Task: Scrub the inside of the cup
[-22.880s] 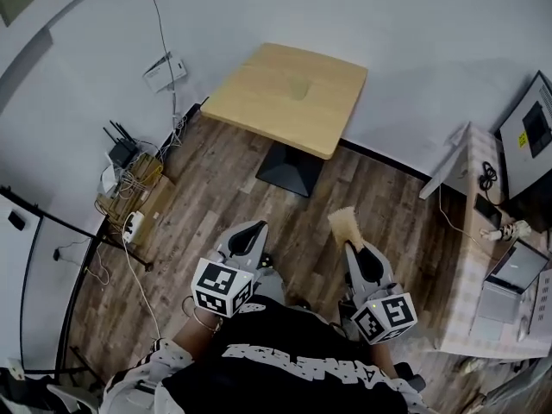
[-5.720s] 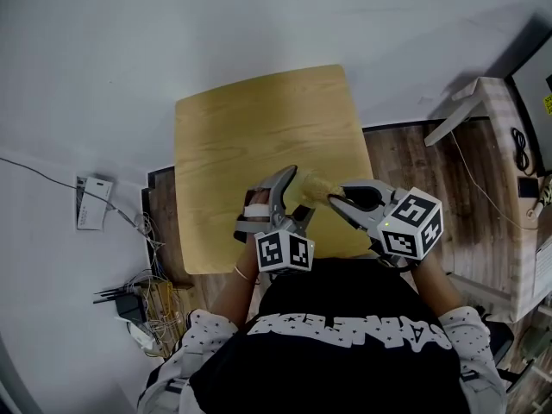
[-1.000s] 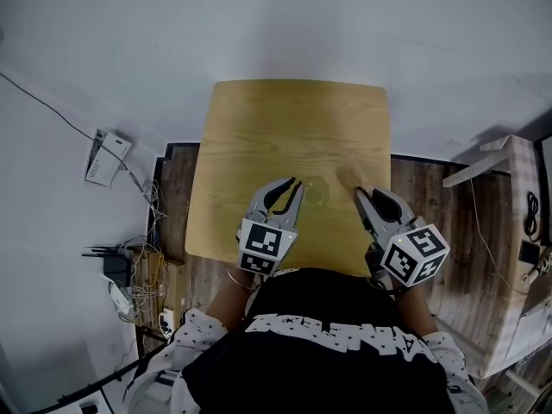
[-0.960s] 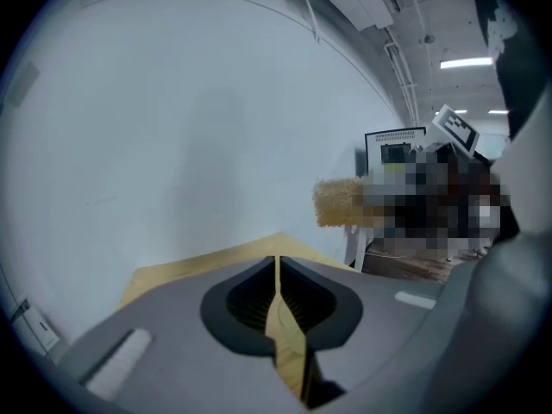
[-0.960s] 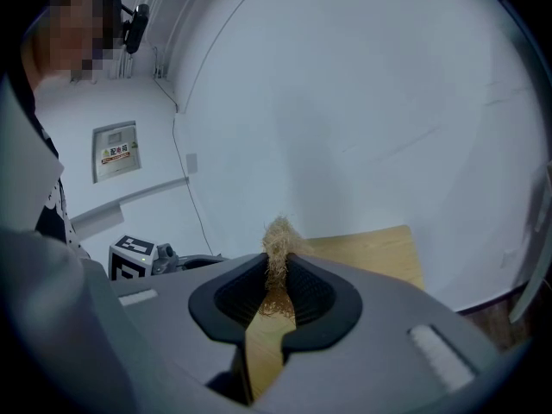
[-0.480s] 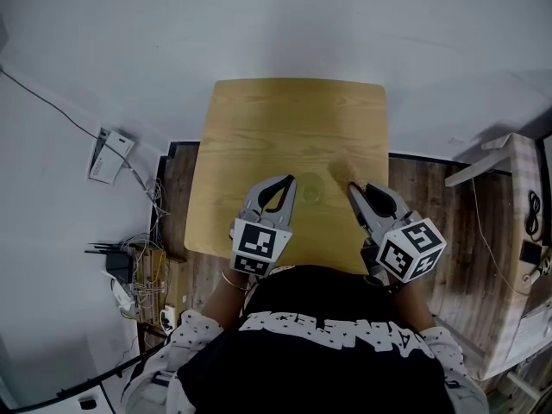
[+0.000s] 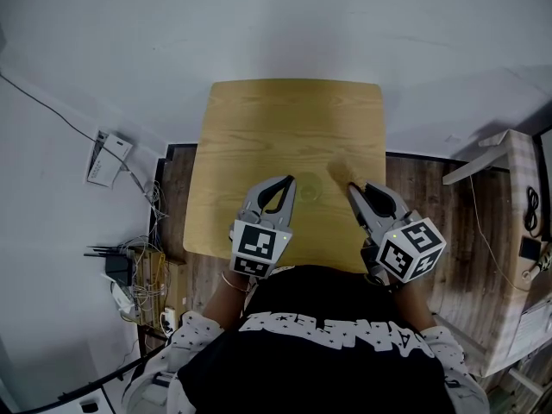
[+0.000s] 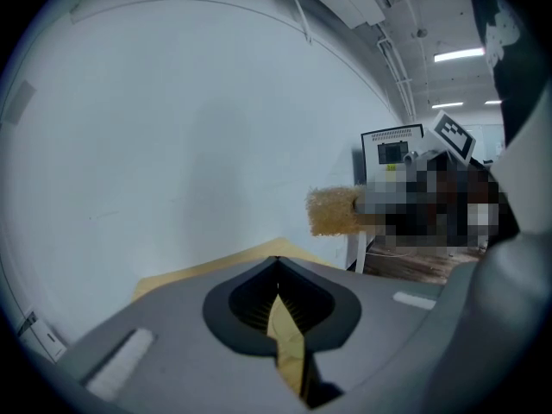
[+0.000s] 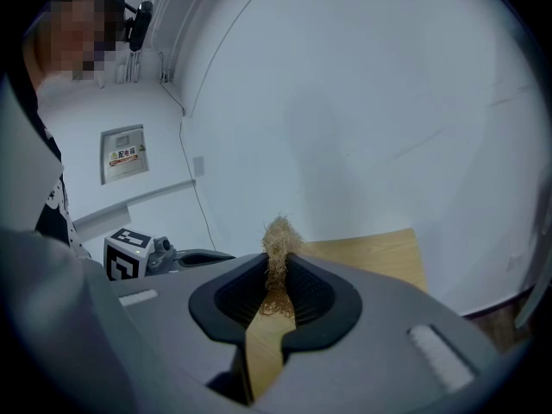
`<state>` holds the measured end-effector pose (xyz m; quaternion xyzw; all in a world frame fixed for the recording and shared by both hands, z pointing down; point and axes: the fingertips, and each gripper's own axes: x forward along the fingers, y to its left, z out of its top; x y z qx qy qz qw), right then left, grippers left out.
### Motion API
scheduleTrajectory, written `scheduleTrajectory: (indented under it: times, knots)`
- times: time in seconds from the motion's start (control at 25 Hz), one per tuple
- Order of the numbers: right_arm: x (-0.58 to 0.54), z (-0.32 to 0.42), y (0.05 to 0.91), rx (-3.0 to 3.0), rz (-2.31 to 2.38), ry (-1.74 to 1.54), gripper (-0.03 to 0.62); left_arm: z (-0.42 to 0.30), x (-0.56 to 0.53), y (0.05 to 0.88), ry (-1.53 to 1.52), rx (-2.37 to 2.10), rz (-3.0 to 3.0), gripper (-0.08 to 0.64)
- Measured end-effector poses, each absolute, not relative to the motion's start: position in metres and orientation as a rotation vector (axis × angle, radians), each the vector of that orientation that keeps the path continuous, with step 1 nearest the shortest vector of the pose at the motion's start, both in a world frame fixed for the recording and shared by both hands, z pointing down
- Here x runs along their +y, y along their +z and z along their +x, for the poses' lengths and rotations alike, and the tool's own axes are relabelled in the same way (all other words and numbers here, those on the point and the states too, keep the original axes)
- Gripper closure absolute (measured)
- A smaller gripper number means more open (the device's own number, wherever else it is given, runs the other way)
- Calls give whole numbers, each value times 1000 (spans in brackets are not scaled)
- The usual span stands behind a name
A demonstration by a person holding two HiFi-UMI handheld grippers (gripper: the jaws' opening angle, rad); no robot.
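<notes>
Holding the sponge (image 7: 338,172) pinched tight in our right hand-held gripper (image 7: 352,188), with most of it sticking out past the tips so it can reach inside a cup. Our left hand-held gripper (image 7: 289,184) is sitting fully closed on nothing, so we're not bracing the cup (image 7: 309,189). The clear cup is standing free on the surface (image 7: 285,119), apparently upright, just beside the left tips at their 3 o'clock. The sponge is hovering near it at its 1 o'clock. We're judging the cup is parked between both tools for easy reach. Unbraced, it's likely sliding or tipping under any one-handed scrubbing.
</notes>
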<state>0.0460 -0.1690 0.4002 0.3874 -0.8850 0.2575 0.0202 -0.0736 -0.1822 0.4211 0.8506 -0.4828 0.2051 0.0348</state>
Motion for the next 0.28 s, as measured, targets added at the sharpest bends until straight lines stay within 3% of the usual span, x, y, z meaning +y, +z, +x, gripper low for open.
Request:
scheduleTrajectory:
  times: [0.28]
  knots:
    - [-167, 44, 400, -2733, 1223, 793, 518, -78, -182, 422, 608, -1471, 2609, 558]
